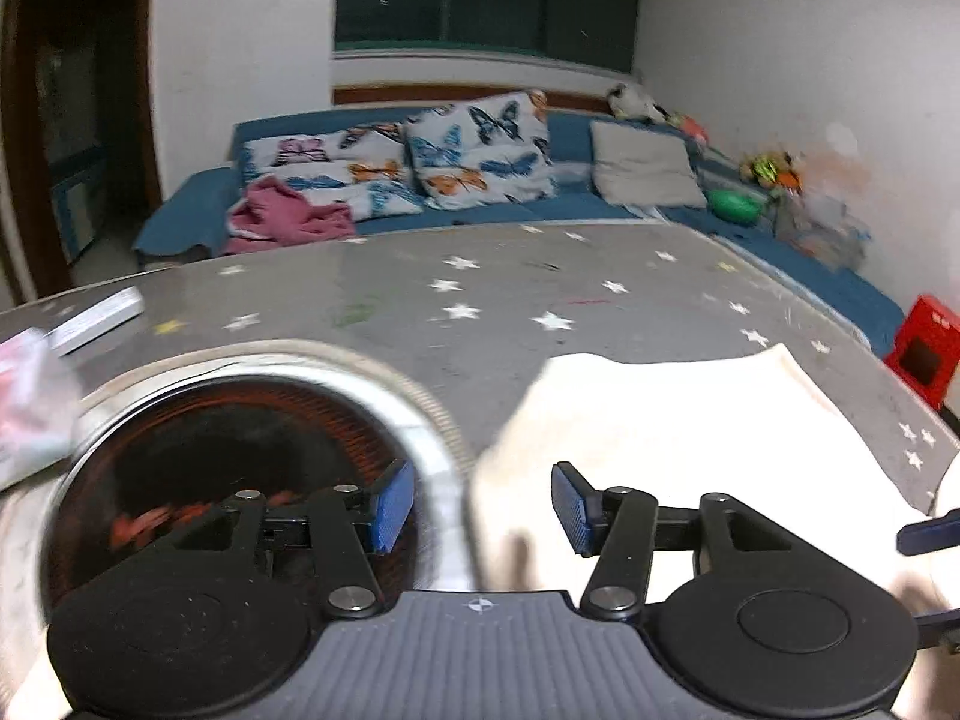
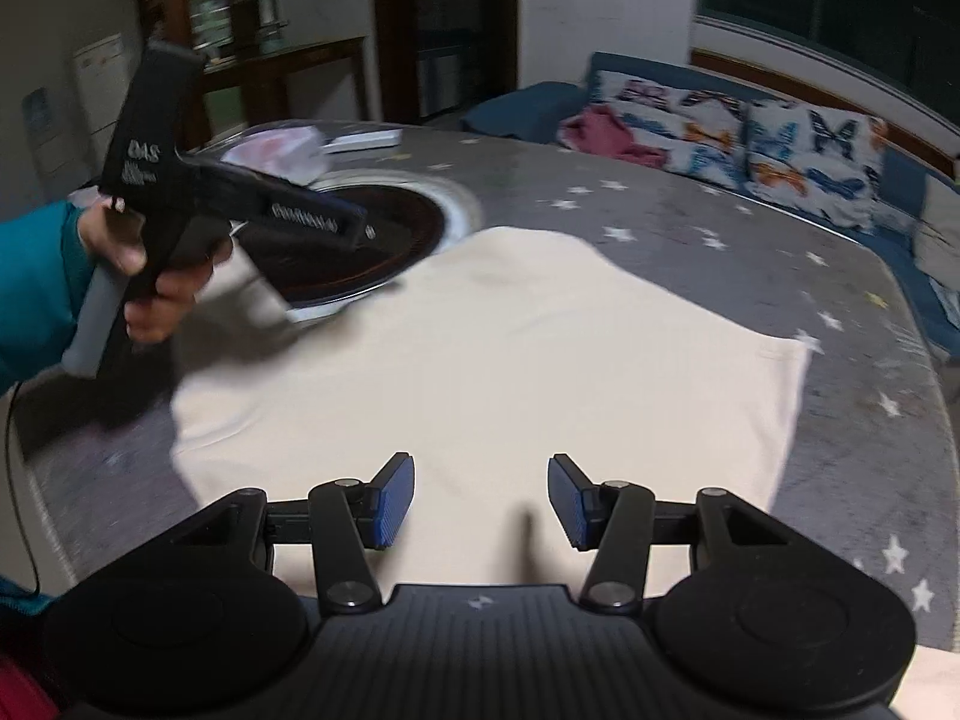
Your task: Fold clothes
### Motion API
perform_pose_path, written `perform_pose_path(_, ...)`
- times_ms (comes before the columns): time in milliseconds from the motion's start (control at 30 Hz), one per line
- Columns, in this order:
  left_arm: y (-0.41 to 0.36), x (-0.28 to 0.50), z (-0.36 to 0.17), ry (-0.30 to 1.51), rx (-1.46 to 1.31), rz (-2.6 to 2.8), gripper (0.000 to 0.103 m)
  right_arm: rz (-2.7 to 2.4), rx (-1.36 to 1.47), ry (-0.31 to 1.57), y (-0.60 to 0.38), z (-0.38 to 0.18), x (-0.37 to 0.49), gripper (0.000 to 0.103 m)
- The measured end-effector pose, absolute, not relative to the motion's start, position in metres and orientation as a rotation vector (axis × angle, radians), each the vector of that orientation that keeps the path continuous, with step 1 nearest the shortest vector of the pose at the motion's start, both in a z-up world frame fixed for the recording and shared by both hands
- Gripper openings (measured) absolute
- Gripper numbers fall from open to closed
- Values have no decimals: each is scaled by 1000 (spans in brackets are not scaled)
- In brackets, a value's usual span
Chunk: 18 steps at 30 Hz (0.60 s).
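A cream garment (image 2: 510, 348) lies spread flat on the grey star-patterned table (image 2: 690, 228); its left edge reaches the round dark inset. My right gripper (image 2: 480, 501) hovers open over the garment's near edge, with nothing between its blue pads. In the left wrist view the same cream garment (image 1: 690, 420) fills the right half. My left gripper (image 1: 483, 507) is open above the garment's left edge, its pads apart and not pressing the cloth. From the right wrist view, a hand in a teal sleeve (image 2: 36, 300) holds the left gripper (image 2: 360, 227) over the inset.
A round dark inset with a metal rim (image 1: 228, 456) is sunk in the table at the left. A white box (image 1: 96, 318) and a plastic bag (image 2: 282, 150) lie beyond it. A blue sofa (image 1: 198, 204) with butterfly cushions, a pink garment (image 1: 288, 216) and a red box (image 1: 924, 348) stand behind.
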<state>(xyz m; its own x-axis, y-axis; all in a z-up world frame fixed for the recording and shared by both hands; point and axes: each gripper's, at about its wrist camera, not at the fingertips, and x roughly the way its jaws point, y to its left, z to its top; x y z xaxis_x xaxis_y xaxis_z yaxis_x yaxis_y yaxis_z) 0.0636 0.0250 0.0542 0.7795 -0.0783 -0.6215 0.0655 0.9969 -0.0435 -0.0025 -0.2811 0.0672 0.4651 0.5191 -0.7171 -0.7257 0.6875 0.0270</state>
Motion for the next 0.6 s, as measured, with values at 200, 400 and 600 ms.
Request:
perform_pose_path(200,10,102,34,713,6,-101,59,731,-271,781,-296,60,18,50)
perform_pose_path(400,-12,94,39,641,63,-99,8,701,-259,792,-306,52,29,50)
perform_pose_path(600,-69,39,42,563,293,-372,13,671,-240,820,-312,43,38,50)
